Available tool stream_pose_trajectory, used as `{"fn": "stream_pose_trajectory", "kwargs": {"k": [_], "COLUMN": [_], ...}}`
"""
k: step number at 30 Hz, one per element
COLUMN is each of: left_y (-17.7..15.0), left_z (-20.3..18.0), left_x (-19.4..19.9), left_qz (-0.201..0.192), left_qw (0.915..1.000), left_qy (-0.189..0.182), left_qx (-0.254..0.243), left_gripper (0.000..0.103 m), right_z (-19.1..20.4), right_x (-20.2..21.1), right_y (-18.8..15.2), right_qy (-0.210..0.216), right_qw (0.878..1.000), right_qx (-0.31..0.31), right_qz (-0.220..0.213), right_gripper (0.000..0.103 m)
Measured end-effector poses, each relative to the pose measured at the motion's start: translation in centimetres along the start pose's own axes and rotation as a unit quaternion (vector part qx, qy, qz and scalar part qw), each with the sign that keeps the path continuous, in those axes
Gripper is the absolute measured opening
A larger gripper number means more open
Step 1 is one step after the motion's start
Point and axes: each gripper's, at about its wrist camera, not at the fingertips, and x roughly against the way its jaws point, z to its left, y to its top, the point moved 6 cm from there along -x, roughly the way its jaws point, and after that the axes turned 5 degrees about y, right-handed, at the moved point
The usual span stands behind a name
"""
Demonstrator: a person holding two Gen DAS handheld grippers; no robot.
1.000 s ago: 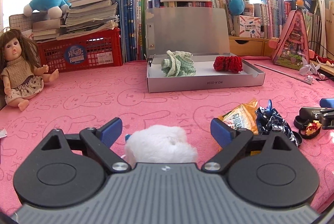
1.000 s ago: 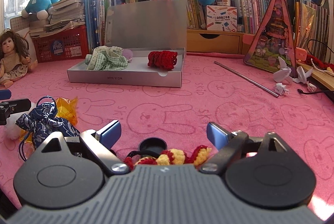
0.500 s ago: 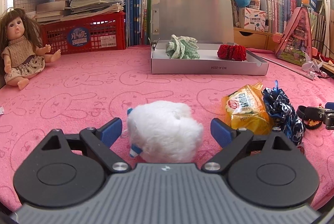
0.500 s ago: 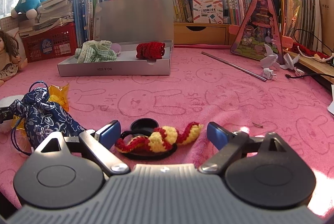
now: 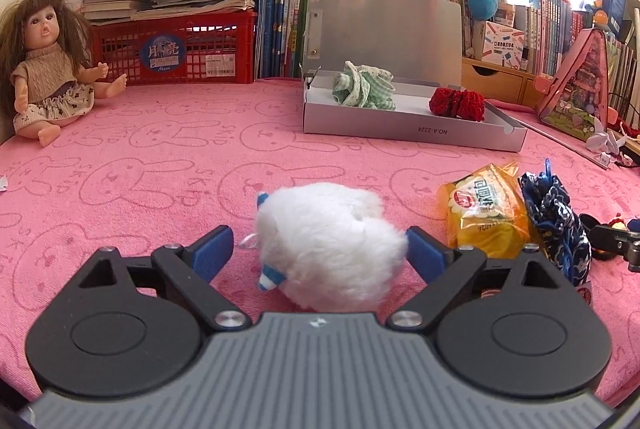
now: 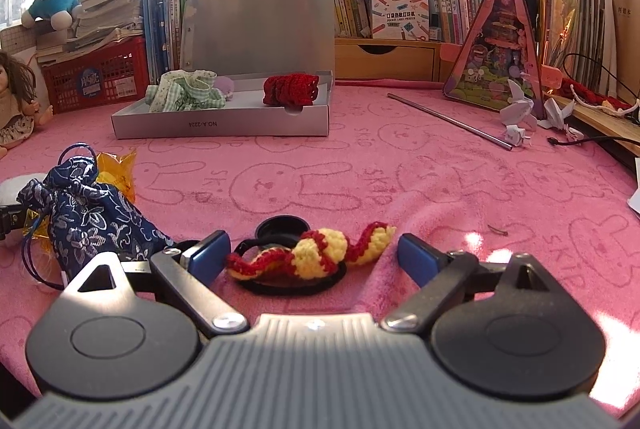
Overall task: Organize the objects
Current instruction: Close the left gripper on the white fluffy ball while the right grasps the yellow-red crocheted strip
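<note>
A white fluffy plush (image 5: 328, 245) lies on the pink cloth between the open fingers of my left gripper (image 5: 318, 253); the right finger pad touches its fur. My right gripper (image 6: 314, 257) is open around a red-and-yellow crochet piece (image 6: 320, 253) lying on a black ring (image 6: 296, 279). A grey open box (image 5: 412, 125) at the back holds a green checked cloth (image 5: 362, 91) and a red knitted piece (image 5: 456, 103); it also shows in the right wrist view (image 6: 224, 123).
A yellow snack bag (image 5: 486, 215) and a dark blue drawstring pouch (image 5: 554, 221) lie between the grippers. A doll (image 5: 48, 65) sits far left by a red crate (image 5: 176, 49). Books and plush toys line the back. A metal rod (image 6: 448, 119) and paper cranes (image 6: 520, 113) lie right.
Both grippers have tilted down and drawn back a little, so the white plush and the crochet piece now show fully between their open fingers. Nothing was grasped.
</note>
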Motion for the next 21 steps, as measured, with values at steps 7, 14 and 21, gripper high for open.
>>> {"fn": "stream_pose_trajectory", "kwargs": {"k": [7, 14, 21], "left_y": [0.4, 0.4, 0.5], "left_z": [-0.4, -1.1, -1.4], "left_x": [-0.4, -0.3, -0.4], "left_qz": [-0.001, -0.010, -0.001], "left_qw": [0.9999, 0.9993, 0.9992], "left_qy": [0.010, 0.000, -0.003], "left_qx": [-0.012, -0.035, -0.040], "left_gripper": [0.095, 0.095, 0.094], "right_z": [0.1, 0.2, 0.5], "right_x": [0.2, 0.3, 0.4], "right_y": [-0.1, -0.2, -0.2], "right_qy": [-0.002, 0.000, 0.001], "right_qw": [1.000, 1.000, 1.000], "right_qx": [0.003, 0.005, 0.010], "right_qz": [-0.002, 0.001, 0.001], "right_gripper": [0.094, 0.091, 0.089]}}
